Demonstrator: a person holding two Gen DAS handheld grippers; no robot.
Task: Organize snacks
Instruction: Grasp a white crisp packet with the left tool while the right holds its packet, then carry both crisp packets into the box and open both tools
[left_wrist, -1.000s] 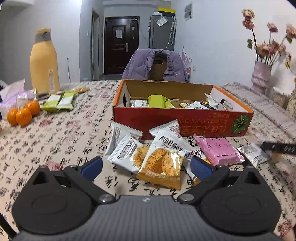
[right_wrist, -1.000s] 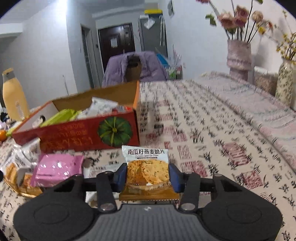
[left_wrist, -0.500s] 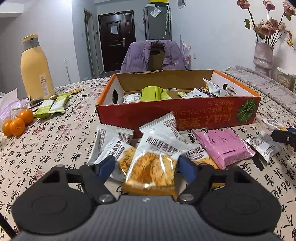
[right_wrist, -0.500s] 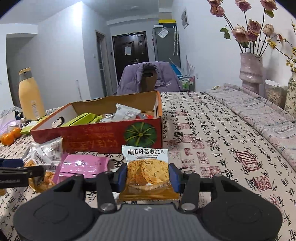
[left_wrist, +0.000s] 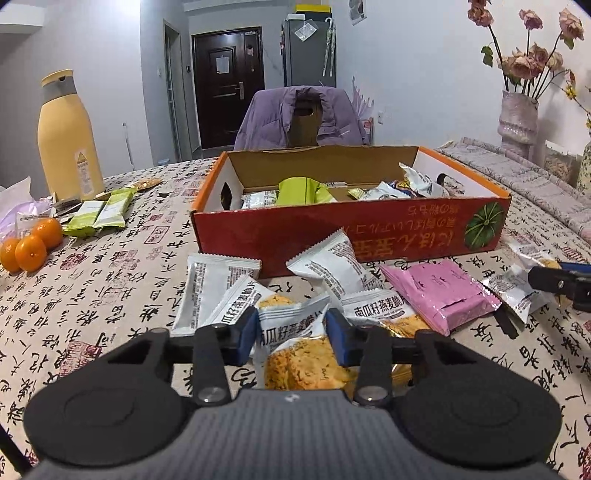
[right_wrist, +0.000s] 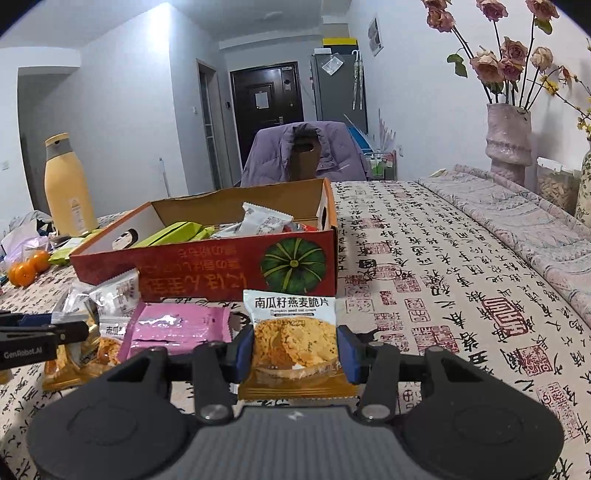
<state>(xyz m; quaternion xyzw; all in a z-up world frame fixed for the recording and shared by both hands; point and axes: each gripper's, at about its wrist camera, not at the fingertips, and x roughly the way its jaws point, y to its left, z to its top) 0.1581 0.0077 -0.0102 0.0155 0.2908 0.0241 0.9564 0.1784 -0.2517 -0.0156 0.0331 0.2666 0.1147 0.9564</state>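
Both hand-held grippers, left (left_wrist: 291, 332) and right (right_wrist: 294, 347), each pinch a cracker packet (right_wrist: 293, 332).

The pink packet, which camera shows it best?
Left wrist view: the pink packet lies fully visible, flat on the table before the box. In the right wrist view, its near edge is hidden behind the right hand-held gripper.

Three oranges (left_wrist: 27, 248) are sitting by one yellow bottle (left_wrist: 68, 136). One red box (left_wrist: 347, 236), one pink packet (left_wrist: 439, 291) and two green packets (left_wrist: 101, 214) are lying nearby.
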